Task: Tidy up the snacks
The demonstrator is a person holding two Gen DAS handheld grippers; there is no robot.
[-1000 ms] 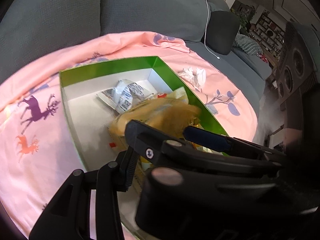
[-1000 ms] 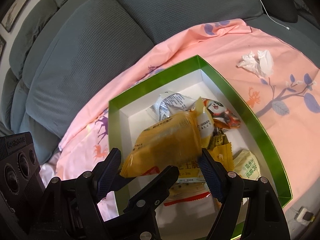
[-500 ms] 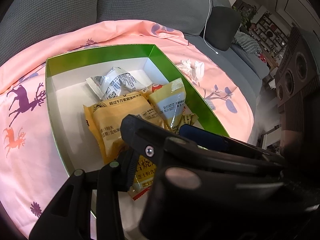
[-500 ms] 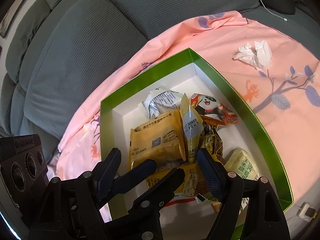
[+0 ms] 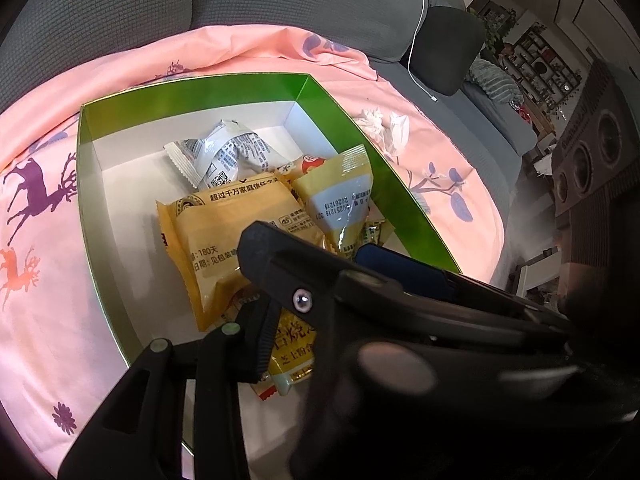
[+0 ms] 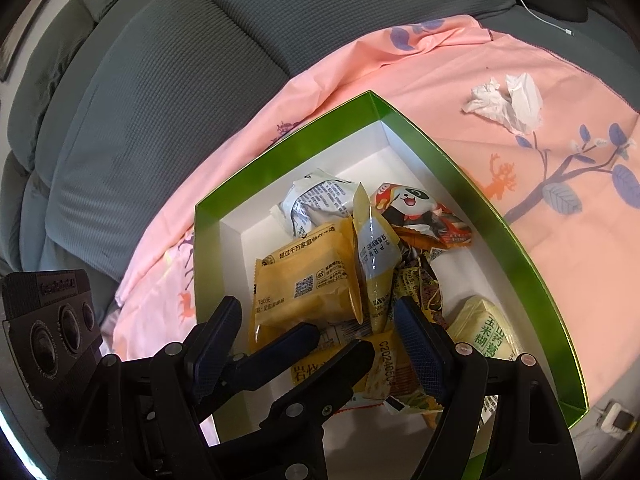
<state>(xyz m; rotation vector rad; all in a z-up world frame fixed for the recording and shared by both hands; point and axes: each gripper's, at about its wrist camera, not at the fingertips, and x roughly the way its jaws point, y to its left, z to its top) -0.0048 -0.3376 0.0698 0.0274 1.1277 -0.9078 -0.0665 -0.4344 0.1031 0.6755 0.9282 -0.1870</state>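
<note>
Between spread right gripper point(image 6: 320, 328) fingers, orange snack packet point(image 6: 304, 284); left gripper's gap unclear.

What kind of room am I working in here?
Most likely a home living room: a grey sofa draped with a pink printed sheet, a green snack box on it, shelves behind.

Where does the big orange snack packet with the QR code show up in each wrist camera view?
Left wrist view: the big orange snack packet lies centre, inside the green cardboard box, partly hidden by a dark claw arm.
Right wrist view: it sits centre, just above the right claw, left of the upright pale yellow sachet.
Shared landmark: the crumpled white tissue on the pink sheet.
</note>
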